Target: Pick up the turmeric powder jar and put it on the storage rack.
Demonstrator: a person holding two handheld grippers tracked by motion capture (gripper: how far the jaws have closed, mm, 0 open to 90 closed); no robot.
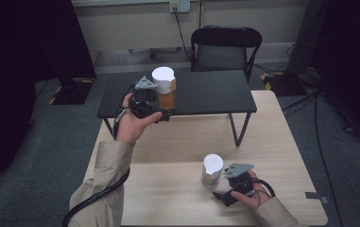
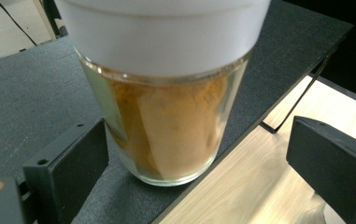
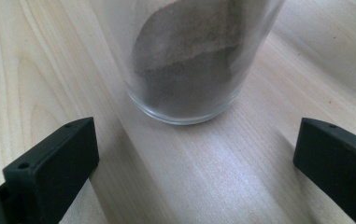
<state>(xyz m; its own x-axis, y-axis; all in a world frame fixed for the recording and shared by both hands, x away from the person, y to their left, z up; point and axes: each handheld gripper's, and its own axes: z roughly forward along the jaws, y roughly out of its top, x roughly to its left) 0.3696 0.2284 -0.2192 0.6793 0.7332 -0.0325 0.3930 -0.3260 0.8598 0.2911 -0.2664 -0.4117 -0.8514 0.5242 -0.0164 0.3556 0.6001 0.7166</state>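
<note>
Beside jars, hand-held grippers agape

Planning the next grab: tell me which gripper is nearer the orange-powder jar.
Left. The left gripper sits right before the orange-powder jar; the right gripper is far off, by the grey-powder jar.

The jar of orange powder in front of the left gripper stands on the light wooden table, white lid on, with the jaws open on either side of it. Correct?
Not quite. The jar of orange powder stands on the small black table, near its front edge, not on the light wooden table; the left gripper view and the high view show this. Its white lid is on, and the left gripper is open around it.
</note>
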